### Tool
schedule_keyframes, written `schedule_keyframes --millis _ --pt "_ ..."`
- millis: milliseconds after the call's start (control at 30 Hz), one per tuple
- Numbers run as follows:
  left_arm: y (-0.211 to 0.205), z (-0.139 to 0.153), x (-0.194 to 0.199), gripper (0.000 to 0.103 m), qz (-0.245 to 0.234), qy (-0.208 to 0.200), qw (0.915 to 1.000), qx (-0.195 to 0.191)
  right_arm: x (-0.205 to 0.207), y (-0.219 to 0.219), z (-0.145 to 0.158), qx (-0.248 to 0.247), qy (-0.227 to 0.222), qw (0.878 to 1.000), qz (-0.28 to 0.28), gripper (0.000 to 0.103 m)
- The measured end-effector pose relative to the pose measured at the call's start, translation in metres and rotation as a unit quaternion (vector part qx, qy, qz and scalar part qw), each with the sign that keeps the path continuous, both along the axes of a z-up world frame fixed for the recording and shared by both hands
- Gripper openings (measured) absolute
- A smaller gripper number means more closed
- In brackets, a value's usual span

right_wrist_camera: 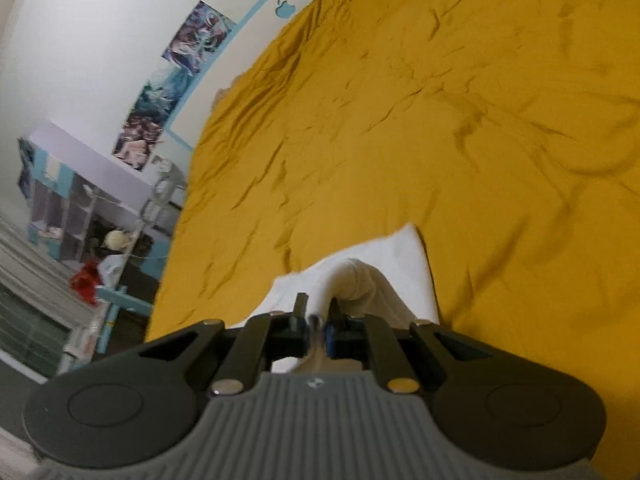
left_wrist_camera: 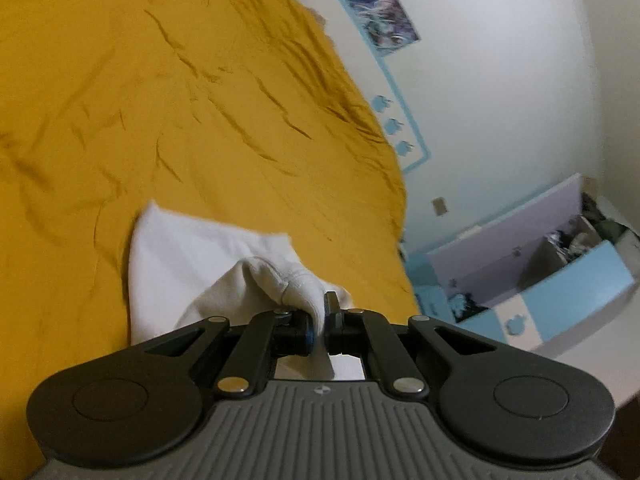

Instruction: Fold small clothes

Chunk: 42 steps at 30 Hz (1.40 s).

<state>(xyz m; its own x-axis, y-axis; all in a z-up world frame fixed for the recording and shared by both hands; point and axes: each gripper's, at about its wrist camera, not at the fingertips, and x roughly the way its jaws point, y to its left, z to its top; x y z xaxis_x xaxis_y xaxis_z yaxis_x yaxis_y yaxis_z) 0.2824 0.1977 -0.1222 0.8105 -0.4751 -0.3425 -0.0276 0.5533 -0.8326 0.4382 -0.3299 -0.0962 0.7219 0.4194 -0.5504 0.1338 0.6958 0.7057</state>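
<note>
White garment (left_wrist_camera: 208, 256) lay on yellow bedspread (left_wrist_camera: 180, 100), bunched edge lifted toward both cameras. Left gripper (left_wrist_camera: 319, 320) clamped on fold at 6 o'clock of its view; right gripper (right_wrist_camera: 318, 316) likewise pinched white garment (right_wrist_camera: 360, 276). Cloth looked soft, light, limp; likely to sag between grips. Best hold: corners or hem. Wall posters (right_wrist_camera: 188, 52) at 10 o'clock.

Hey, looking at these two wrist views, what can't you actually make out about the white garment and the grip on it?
- Left wrist view: the white garment is cut off below by the left gripper, so its type and full shape are unclear.
- Right wrist view: the right gripper hides the garment's near part.
- Both views: motion blur hides seams and folds.
- Neither view shows the other gripper.
</note>
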Motion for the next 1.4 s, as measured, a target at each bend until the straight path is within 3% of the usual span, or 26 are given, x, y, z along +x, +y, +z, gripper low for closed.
schedule_keyframes --millis 100,167,233,267,333,500,667,700,767,800,867,967,1133,1333,1400 --pt "0.002 -0.021 0.028 0.006 0.024 0.037 0.9985 0.032 0.037 0.011 -0.023 -0.018 0.02 1.0 0.008 0.003" --pt "0.0 -0.038 0.044 0.012 0.02 0.084 0.994 0.067 0.056 0.016 -0.037 -0.026 0.034 0.999 0.002 0.014" --pt "0.004 -0.054 0.048 0.016 0.023 0.128 0.9895 0.063 0.06 0.016 -0.046 -0.048 0.036 0.998 -0.028 0.056" --pt "0.009 -0.056 0.043 0.02 0.03 0.125 0.9909 0.04 0.054 0.014 -0.046 -0.061 0.022 0.997 -0.05 0.058" --pt "0.021 -0.048 0.026 0.027 0.047 0.106 0.9933 0.006 0.038 0.005 -0.042 -0.063 -0.009 0.997 -0.052 0.058" --pt "0.03 -0.011 -0.031 0.029 0.04 0.077 0.9954 0.041 -0.025 -0.022 -0.019 -0.05 -0.022 0.998 -0.003 0.059" --pt "0.0 -0.002 -0.103 0.033 0.008 0.078 0.9964 0.031 -0.113 -0.034 -0.013 -0.009 -0.002 1.0 0.021 0.06" --pt "-0.01 -0.003 -0.115 0.035 0.002 0.08 0.9962 0.034 -0.13 -0.031 -0.015 0.002 0.008 1.0 0.025 0.061" --pt "-0.029 -0.006 -0.136 0.052 0.009 0.098 0.994 0.046 -0.154 -0.025 -0.02 0.014 0.025 0.999 0.032 0.061" --pt "-0.033 -0.008 -0.137 0.054 0.018 0.117 0.9914 0.055 -0.161 -0.02 -0.022 0.014 0.03 0.999 0.036 0.061" --pt "-0.044 -0.016 -0.139 0.054 0.03 0.152 0.985 0.075 -0.171 -0.013 -0.029 0.019 0.044 0.998 0.036 0.061" --pt "-0.047 -0.034 -0.142 0.054 0.058 0.176 0.9819 0.041 -0.176 -0.012 -0.047 0.056 0.077 0.995 0.016 0.061" --pt "-0.038 -0.052 -0.14 0.057 0.107 0.162 0.9809 -0.011 -0.17 -0.006 -0.061 0.047 0.076 0.996 -0.003 0.061" --pt "-0.026 -0.077 -0.122 0.058 0.137 0.149 0.9763 -0.076 -0.15 -0.004 -0.077 0.076 0.064 0.994 -0.049 0.062" --pt "-0.026 -0.08 -0.117 0.053 0.139 0.136 0.9766 -0.093 -0.144 -0.001 -0.08 0.076 0.056 0.993 -0.065 0.061"
